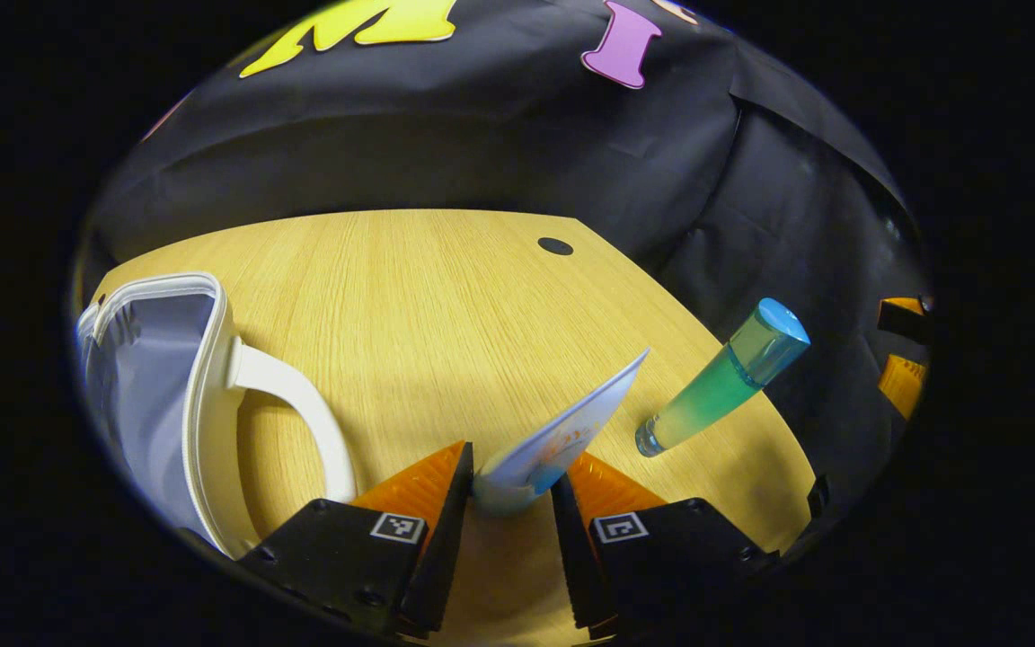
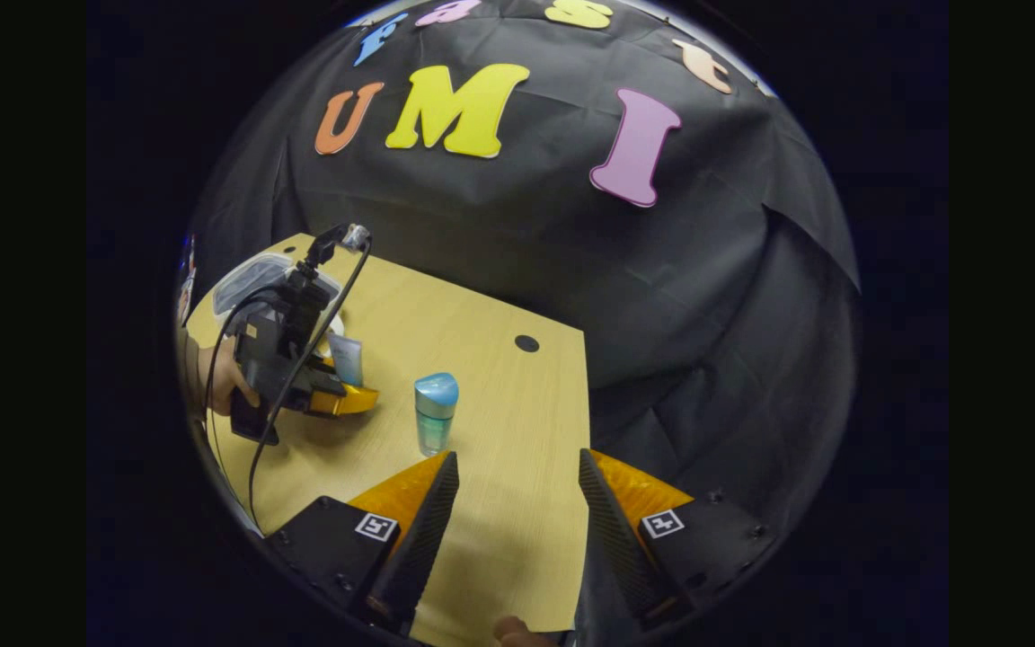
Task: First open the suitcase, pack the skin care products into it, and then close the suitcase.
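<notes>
Two skin care products are being counted, together with one suitcase and two hand-held grippers; in the left gripper view, nearest the camera, a white and blue tube (image 1: 562, 438) is being pinched at its lower end by both fingers of the left hand-held gripper (image 1: 512, 492), with the flat sealed end slanting up and to the right above the bench (image 1: 446, 296); just to the right of that tube, apart from it, a bottle (image 1: 722, 376) of green liquid with a blue cap is being seen near the bench's right edge, leaning in the fisheye picture; to the left of the fingers the suitcase (image 1: 154, 395), a small clear case with white trim and a white handle, is lying on the bench near its left edge, and whether it is open cannot be told; a dark round hole (image 1: 555, 245) is being shown farther back in the bench top.

In the right gripper view, the right hand-held gripper (image 2: 510, 508) is being held wide apart above the bench with nothing between its fingers; the bottle (image 2: 436, 412) is standing upright just beyond its left finger, untouched; farther off to the left, the left hand-held gripper (image 2: 338, 386) is being held by a hand (image 2: 223, 377), with the tube (image 2: 347, 358) in its grasp and the suitcase (image 2: 248, 274) lying behind it.
</notes>
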Tool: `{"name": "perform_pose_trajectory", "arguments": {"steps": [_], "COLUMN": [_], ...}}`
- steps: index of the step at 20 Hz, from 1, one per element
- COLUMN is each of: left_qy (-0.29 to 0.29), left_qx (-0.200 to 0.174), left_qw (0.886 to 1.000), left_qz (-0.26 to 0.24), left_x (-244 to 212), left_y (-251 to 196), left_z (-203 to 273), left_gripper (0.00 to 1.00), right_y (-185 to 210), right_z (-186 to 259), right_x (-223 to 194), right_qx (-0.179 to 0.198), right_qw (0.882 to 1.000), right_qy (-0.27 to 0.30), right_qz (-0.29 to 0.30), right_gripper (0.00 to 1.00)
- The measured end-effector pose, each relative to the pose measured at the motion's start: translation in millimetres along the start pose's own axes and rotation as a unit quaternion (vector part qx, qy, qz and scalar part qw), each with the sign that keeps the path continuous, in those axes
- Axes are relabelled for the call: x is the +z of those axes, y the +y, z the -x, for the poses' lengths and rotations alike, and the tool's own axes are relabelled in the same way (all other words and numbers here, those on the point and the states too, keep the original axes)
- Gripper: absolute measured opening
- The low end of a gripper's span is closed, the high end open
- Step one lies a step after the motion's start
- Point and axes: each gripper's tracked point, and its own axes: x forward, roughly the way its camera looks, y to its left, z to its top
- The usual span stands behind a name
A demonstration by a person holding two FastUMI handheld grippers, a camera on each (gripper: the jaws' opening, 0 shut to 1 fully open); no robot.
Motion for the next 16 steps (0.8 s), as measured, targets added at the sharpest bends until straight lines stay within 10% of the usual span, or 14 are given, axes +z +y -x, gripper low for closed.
{"name": "perform_pose_trajectory", "arguments": {"steps": [16], "left_qy": [-0.001], "left_qx": [0.084], "left_qw": [0.996], "left_qz": [0.007], "left_x": [5], "left_y": [8], "left_z": [113], "left_gripper": [0.45], "right_y": [77], "right_z": [-113], "right_x": [9], "right_qx": [0.085], "right_qw": [0.99], "right_qy": [0.052], "right_qz": [-0.094], "right_gripper": [0.8]}}
